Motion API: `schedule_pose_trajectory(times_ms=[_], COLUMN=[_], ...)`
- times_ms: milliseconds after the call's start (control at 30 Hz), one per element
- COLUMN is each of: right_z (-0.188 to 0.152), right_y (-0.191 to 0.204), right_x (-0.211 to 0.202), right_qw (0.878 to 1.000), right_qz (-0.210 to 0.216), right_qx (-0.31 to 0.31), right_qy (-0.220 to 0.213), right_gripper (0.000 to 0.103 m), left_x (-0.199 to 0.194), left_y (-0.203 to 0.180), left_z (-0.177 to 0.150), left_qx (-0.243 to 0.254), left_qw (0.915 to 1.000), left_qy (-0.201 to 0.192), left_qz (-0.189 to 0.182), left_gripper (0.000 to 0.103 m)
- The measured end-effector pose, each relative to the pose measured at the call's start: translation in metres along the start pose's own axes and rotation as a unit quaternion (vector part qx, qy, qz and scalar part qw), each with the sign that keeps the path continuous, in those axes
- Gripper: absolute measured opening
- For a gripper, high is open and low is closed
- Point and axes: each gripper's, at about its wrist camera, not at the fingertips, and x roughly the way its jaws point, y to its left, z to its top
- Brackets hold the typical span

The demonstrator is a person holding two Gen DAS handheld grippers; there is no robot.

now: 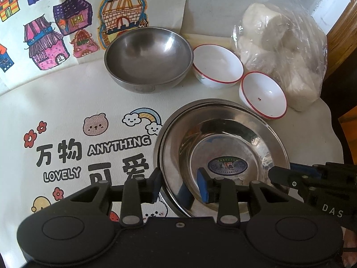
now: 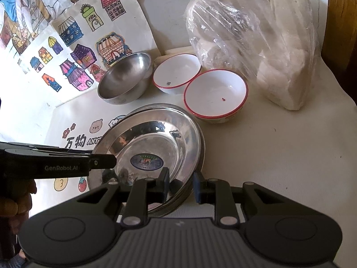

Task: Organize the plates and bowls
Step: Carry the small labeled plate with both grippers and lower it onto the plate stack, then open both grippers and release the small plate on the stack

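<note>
We see a white table [image 1: 73, 93] covered with a cartoon-printed cloth, children's house drawings [image 1: 67, 29] lying at its far side. At the far right sits a clear plastic bag [image 1: 283, 51] of pale lumps. Nearest us is the stack of steel plates [image 1: 225, 143], a blue oval label in the top one's centre; at least two rims show, nested. Behind it stands a steel bowl [image 1: 148, 58], and to its right two white bowls with red rims [image 1: 217, 65], side by side and just touching, the nearer one close to the plates' far edge.

Both tools point steeply down at the stack from opposite sides. The left gripper [image 1: 179, 187] straddles the plates' left rim, one blue pad outside, one inside; its jaws stand partly apart, and we cannot tell whether the pads press on the metal. The right gripper [image 2: 180, 186] straddles the right rim likewise, jaws narrower, contact equally unclear. In the right wrist view a hand [image 2: 15, 201] wraps the left tool's handle at the left edge.
</note>
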Motion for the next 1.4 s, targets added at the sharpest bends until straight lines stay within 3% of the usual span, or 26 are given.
schedule_pose_trajectory(times_ms=[233,467,800,1167,1233,1300,1400], right_z=[0.001,0.001,0.000,-0.009,-0.015,-0.020,-0.028], right_y=[0.004,0.005,0.007,0.022,0.026,0.029,0.035], right_x=[0.001,0.003,0.005,0.000,-0.004,-0.007,-0.011], right_qw=[1.000,1.000,1.000,0.998,0.998,0.997,0.996], right_qz=[-0.008,-0.017,-0.028,-0.055,-0.064,-0.070,-0.083], right_qx=[-0.010,-0.004,0.001,0.017,0.016,0.018,0.028], right_qy=[0.001,0.002,0.000,-0.012,-0.015,-0.016,-0.020], right_gripper=[0.029,0.040,0.048,0.090,0.095,0.101,0.103], left_x=[0.000,-0.001,-0.009,-0.029,-0.033,-0.036,-0.040], left_y=[0.000,0.001,0.007,0.034,0.041,0.048,0.058], left_z=[0.000,-0.002,-0.003,-0.004,-0.006,-0.007,-0.011], left_qx=[0.006,0.004,0.006,0.002,0.001,0.000,0.003], left_qw=[1.0000,0.9999,0.9998,0.9994,0.9993,0.9993,0.9991], left_qy=[0.001,0.000,-0.011,-0.034,-0.036,-0.036,-0.041], left_qz=[0.001,-0.010,-0.017,-0.011,-0.010,-0.010,-0.014], left_gripper=[0.039,0.039,0.056,0.083,0.086,0.100,0.102])
